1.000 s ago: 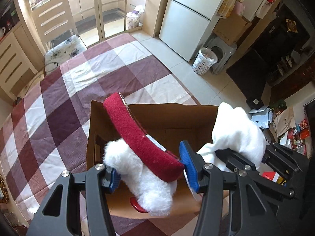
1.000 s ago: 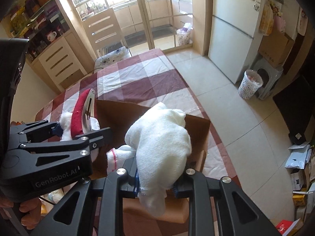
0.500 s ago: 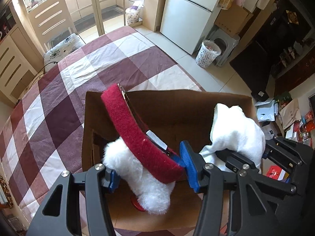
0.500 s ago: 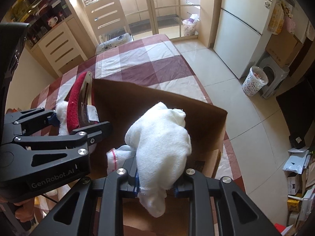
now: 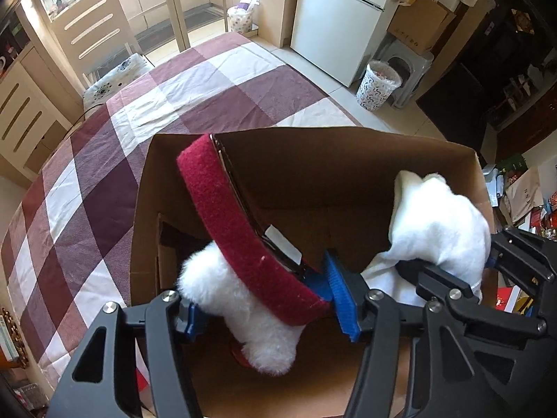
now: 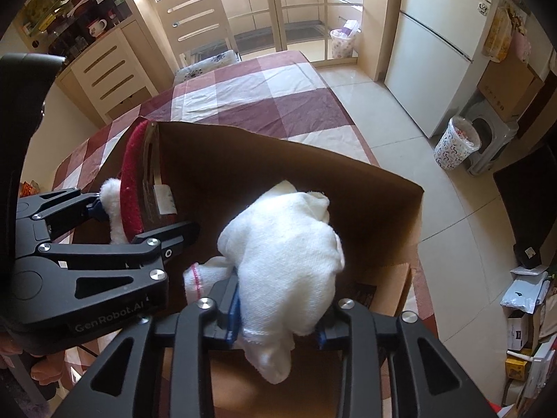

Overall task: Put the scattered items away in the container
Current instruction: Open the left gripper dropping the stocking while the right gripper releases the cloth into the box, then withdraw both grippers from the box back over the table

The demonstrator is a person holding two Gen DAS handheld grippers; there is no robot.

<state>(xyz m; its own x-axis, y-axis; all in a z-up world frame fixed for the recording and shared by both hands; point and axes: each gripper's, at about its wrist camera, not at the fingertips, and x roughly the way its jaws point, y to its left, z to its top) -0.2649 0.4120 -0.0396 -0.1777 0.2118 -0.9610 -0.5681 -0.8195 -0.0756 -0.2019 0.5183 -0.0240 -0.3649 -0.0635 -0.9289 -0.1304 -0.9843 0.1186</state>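
Observation:
A brown cardboard box (image 5: 313,181) stands open on the checked table. My left gripper (image 5: 264,308) hangs over its left half. The gripper's blue pads (image 5: 339,299) touch a red headband (image 5: 222,209) with a white fluffy trim (image 5: 243,313), and its jaws are opening. The band's top leans at the box's far left corner (image 6: 153,125). Over the right half, my right gripper (image 6: 276,324) has a bundled white sock (image 6: 289,244) between its pads, which it fills. Those jaws are opening too. The box floor under both items is partly hidden.
The checked maroon and white tablecloth (image 5: 209,80) stretches beyond the box. A wooden chair (image 5: 97,35) stands at the far end. To the right lie tiled floor, a white fridge (image 5: 341,17), a patterned waste bin (image 5: 379,83) and clutter (image 6: 522,299).
Both grippers have sunk toward the box with their items, so its walls fill more of each view. The pads of each gripper stand slightly wider apart than before.

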